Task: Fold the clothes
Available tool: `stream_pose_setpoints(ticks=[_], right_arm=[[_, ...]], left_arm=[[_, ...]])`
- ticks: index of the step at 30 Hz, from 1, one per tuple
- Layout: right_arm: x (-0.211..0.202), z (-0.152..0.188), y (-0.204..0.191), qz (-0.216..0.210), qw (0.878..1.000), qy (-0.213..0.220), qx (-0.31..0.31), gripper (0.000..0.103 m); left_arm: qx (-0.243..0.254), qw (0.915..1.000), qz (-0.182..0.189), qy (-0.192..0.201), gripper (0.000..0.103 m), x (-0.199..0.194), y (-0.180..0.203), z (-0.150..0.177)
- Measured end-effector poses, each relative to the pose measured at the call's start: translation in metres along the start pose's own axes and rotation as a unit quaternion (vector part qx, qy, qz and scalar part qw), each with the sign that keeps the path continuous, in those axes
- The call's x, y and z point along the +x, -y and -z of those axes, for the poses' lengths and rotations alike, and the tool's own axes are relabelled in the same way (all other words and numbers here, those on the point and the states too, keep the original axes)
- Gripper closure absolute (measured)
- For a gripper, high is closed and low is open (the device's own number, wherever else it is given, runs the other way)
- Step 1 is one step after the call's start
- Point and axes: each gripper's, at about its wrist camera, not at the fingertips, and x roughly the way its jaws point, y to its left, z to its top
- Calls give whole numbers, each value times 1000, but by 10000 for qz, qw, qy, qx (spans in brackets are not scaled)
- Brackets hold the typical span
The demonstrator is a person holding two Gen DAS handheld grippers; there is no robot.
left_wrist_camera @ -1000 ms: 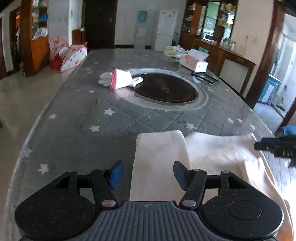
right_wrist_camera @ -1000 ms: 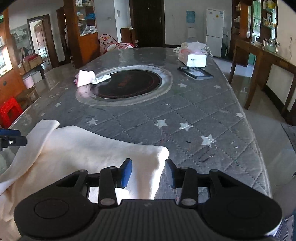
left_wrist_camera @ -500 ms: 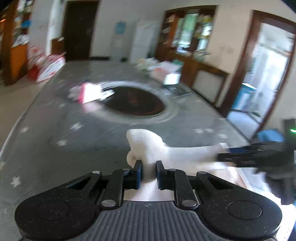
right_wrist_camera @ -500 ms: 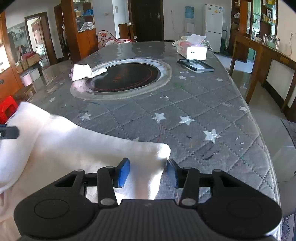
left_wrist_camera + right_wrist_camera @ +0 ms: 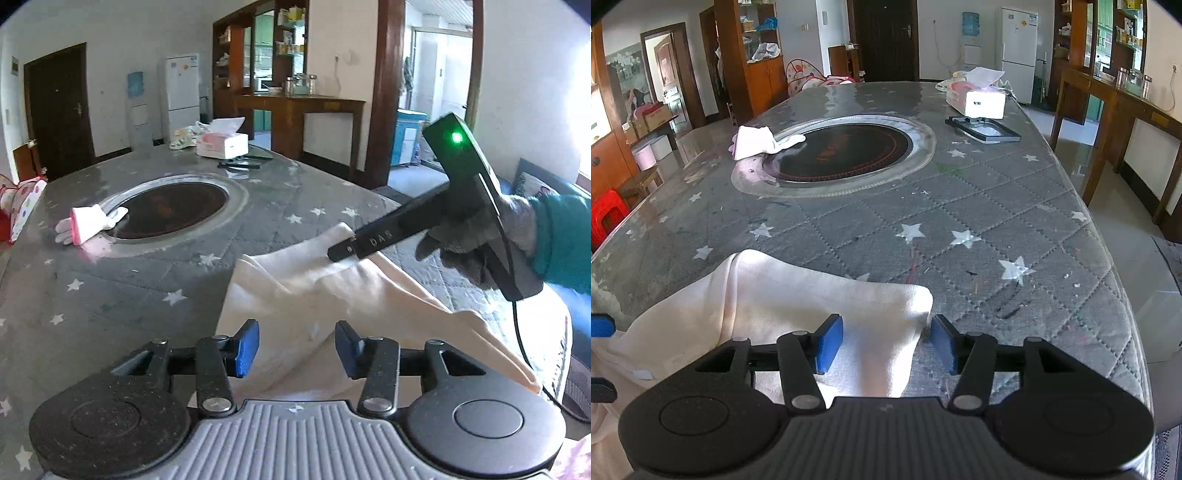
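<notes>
Mid-fold: cream garment (image 5: 332, 295) lower centre, one flap over, still rumpled. Left gripper (image 5: 297, 349) and right gripper (image 5: 886, 341) jaws opening, pads clear of cloth.

A: What is the cream garment (image 5: 798, 299) made of?
B: Soft matt cloth, loosely creased. The grey star-printed table cover (image 5: 1015, 206) is quilted fabric under a glossy clear film.
A: And the round black hotplate (image 5: 846, 151)?
B: Smooth, shiny glass ringed in brushed metal. The gripper bodies look like speckled matt plastic.
</notes>
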Motion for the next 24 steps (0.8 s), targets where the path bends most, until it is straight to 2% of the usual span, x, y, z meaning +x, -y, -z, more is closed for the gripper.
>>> stream_pose_setpoints(ticks=[7,8,9,10,12,14,18,21,24], right_arm=[[0,1,-1,10,10000,21,28,46],[0,1,-1,10,10000,20,31,46],[0,1,0,7,10000,18,31,46],[0,1,0,4,10000,17,32,46],[0,1,0,6,10000,21,21,48],[-1,0,0,8,10000,26,9,53],[1,-4,2,-1,10000,43,77,72],[4,-7,3,-6,9999,54,113,82],[7,-11,-1,16,10000,79,51,90]], left_arm=[[493,9983,-263,-183,54,24,17,-1],[543,9978,-291,-225,58,28,17,0],[597,9974,-319,-265,70,32,18,1],[631,9970,-330,-312,77,35,17,3],[490,9979,-302,-312,91,34,9,3],[216,9988,-393,-210,94,29,-5,0],[-418,9958,-820,12,96,16,-43,-10],[-784,9886,-1285,106,96,12,-72,-14],[-1129,9817,-1530,64,96,12,-97,-11]])
